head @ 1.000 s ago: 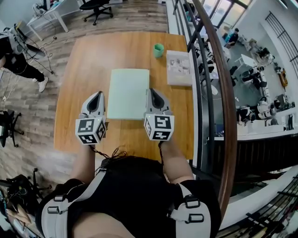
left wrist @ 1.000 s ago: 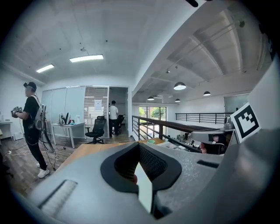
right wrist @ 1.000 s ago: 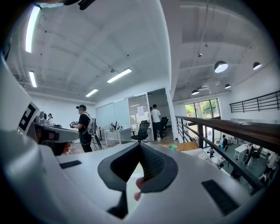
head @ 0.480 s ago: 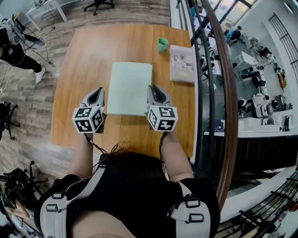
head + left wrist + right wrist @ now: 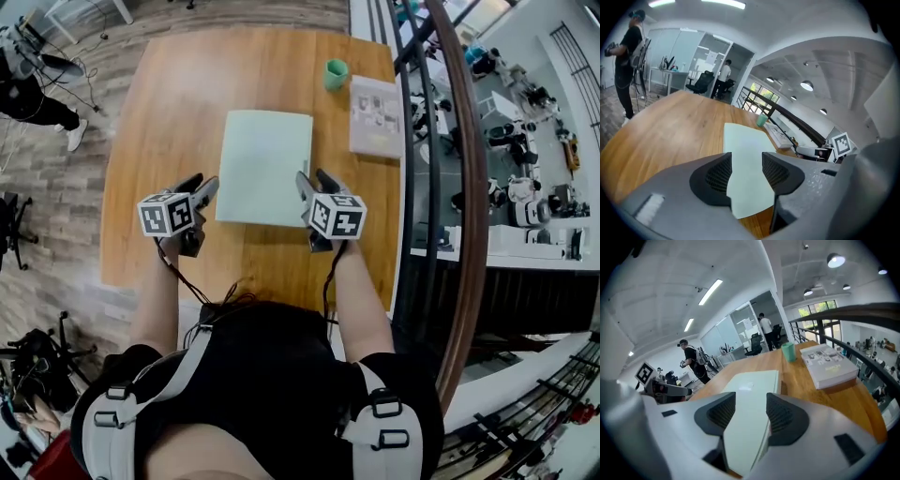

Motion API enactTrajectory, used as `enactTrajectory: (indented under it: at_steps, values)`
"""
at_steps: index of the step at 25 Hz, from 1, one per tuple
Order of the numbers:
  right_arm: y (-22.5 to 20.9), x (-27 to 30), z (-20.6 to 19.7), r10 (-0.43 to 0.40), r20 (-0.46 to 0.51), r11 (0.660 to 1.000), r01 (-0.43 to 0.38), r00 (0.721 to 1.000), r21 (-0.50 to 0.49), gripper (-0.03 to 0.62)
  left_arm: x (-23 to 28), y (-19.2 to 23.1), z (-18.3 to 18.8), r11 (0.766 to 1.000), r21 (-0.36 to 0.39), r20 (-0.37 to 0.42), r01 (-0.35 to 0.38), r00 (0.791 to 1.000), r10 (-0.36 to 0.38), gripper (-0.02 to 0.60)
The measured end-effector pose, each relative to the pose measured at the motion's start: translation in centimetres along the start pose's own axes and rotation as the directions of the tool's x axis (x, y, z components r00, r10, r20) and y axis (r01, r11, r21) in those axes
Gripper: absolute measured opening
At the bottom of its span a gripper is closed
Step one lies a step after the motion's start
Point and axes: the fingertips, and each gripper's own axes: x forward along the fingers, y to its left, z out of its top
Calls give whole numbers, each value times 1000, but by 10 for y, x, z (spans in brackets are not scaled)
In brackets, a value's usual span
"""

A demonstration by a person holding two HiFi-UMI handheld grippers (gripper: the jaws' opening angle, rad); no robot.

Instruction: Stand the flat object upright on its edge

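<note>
Table of wood, flat object, plank floor, railing

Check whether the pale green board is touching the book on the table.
Apart. The head view shows a strip of bare tabletop between the pale green board and the book; the right gripper view shows the same gap.

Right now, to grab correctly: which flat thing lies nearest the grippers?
The pale green board: the left gripper and right gripper, jaws just opened and gripping nothing, are at its near corners. The grey printed book lies farther off.
</note>
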Motion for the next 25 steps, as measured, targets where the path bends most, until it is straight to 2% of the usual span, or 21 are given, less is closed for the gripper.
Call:
enactTrajectory:
  at_steps: [2, 6, 10, 14, 21, 25]
  values:
    - [-8, 13, -13, 31, -49, 998, -29, 998, 54, 204, 15, 13, -12, 998, -52, -55, 30, 998, -33, 209]
    - [-25, 38, -36, 78, -133, 988, -58, 988, 143, 245, 44, 34, -31, 989, -132, -144, 70, 986, -89, 224]
    - [-38, 61, -55, 115, -201, 975, -72, 973, 212, 268, 67, 51, -40, 977, -196, -197, 83, 973, -122, 230]
    - [-39, 76, -65, 161, -234, 957, -94, 959, 274, 272, 83, 55, -44, 961, -245, -237, 128, 953, -187, 233]
    - [-35, 82, -69, 273, -247, 907, -164, 930, 388, 275, 98, 47, -44, 942, -267, -272, 204, 922, -277, 232]
    - [-32, 79, -69, 281, -246, 908, -174, 928, 382, 273, 94, 44, -45, 947, -240, -266, 213, 924, -275, 226]
